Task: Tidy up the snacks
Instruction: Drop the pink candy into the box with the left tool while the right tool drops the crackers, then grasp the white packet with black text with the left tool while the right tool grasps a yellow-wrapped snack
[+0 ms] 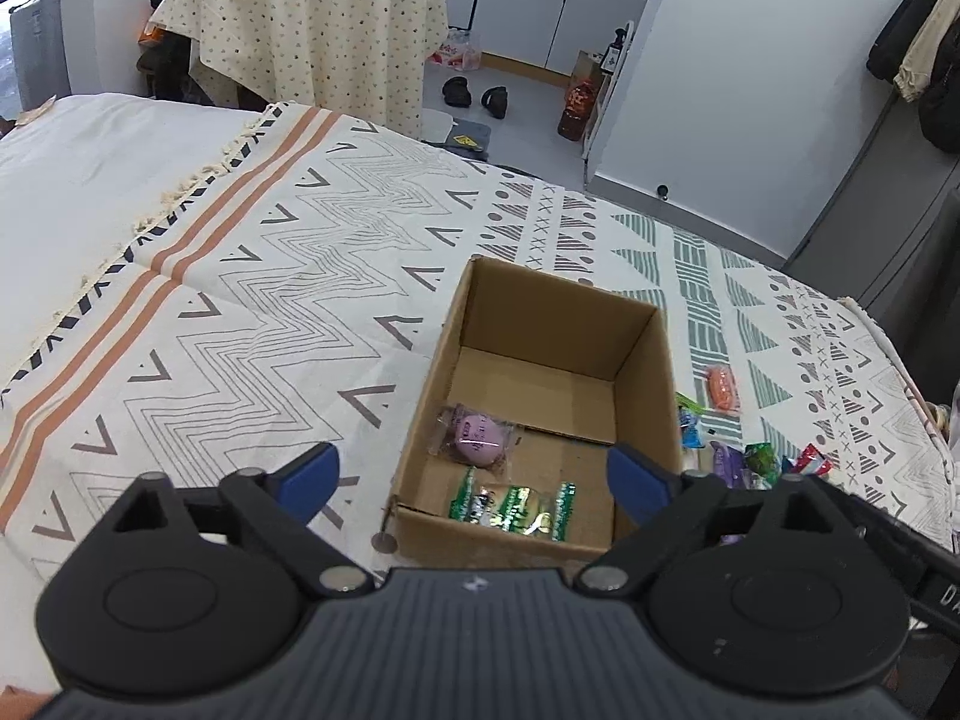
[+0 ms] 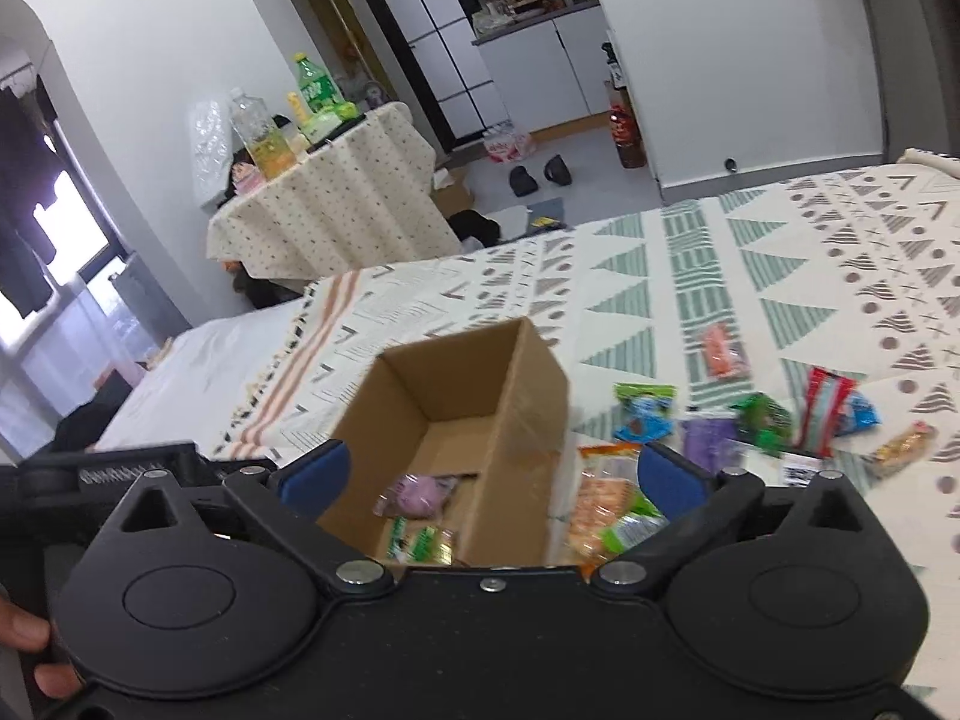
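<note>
Both empty, jaws wide: left gripper [image 1: 474,474] over the cardboard box [image 1: 645,372], two packets inside. Right gripper [image 2: 489,474] straddles box wall and orange-green packet [image 2: 606,516] just outside — shift right, centre on it, then close.

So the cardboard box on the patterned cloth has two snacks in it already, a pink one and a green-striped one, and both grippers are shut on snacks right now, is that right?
Not quite. The cardboard box does hold the pink snack and the green-striped snack, but neither gripper is shut on anything. The left wrist view shows the left gripper open and empty; the right wrist view shows the right gripper open too.
</note>
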Demonstrator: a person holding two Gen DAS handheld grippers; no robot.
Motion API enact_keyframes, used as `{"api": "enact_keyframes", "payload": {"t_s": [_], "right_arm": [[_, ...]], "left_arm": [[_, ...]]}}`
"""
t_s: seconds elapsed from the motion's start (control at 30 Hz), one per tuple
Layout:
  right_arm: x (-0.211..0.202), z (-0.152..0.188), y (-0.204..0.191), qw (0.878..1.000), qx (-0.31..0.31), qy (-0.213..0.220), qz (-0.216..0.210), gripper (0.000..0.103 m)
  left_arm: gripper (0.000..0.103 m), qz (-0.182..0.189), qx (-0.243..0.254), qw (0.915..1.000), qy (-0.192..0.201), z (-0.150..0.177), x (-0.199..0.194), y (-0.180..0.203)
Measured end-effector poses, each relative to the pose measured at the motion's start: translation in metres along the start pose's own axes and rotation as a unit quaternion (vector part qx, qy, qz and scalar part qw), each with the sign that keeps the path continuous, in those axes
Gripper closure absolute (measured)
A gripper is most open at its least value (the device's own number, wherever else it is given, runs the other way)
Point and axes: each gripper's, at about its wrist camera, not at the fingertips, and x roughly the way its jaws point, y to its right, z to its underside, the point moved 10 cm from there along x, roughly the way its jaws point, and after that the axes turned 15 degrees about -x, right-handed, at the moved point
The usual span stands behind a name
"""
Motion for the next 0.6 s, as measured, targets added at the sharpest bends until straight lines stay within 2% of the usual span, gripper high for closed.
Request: {"api": "enact_keyframes", "payload": {"t_s": [0.1,0.13,0.3,0.6], "right_arm": [[-0.009,0.004,0.012,1.000,0.004,-0.009,0.012,0.000],[-0.012,0.004,0.016,1.000,0.008,-0.010,0.015,0.000],[-0.028,0.008,0.037,0.999,0.012,-0.020,0.034,0.000],[-0.056,0.013,0.078,0.998,-0.002,0.004,0.063,0.000]], "left_arm": [[0.004,0.008,-0.001,1.0000,-0.005,0.005,-0.003,0.008],[0.000,0.010,-0.001,0.9999,-0.005,0.006,-0.004,0.011],[0.000,0.026,0.004,0.9996,-0.009,0.015,-0.010,0.028],[0.000,0.049,0.021,0.9984,-0.018,0.034,-0.016,0.062]]}}
